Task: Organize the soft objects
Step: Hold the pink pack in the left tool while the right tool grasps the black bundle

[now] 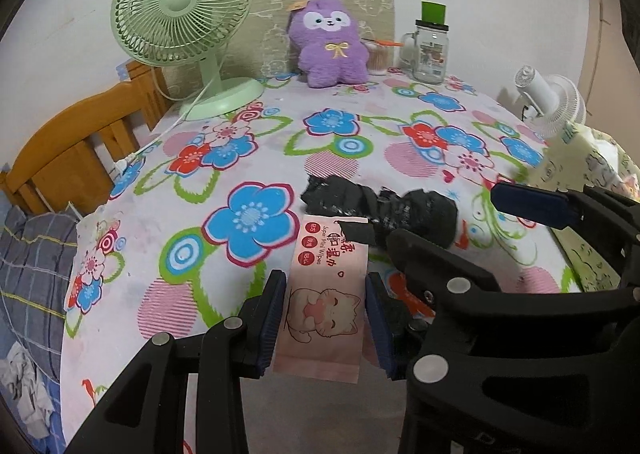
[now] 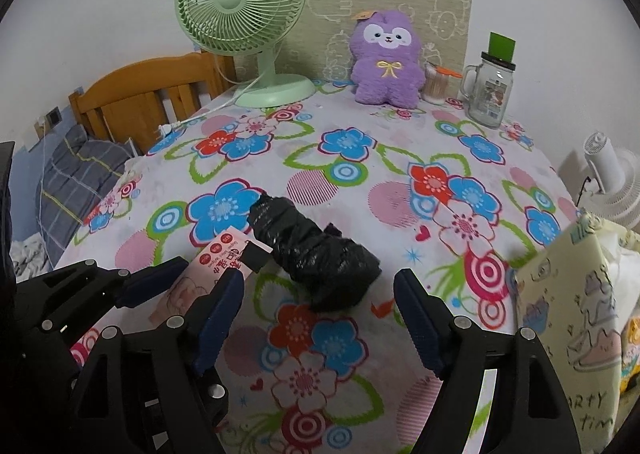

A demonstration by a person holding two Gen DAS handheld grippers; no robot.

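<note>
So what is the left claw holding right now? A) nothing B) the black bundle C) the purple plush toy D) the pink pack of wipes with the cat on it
D: the left gripper's pads press both sides of the pink wipes pack.

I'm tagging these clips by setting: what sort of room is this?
Probably a bedroom at home. A wooden bed frame with plaid bedding stands beside a table with a floral tablecloth, which carries a green desk fan and a purple plush toy.
</note>
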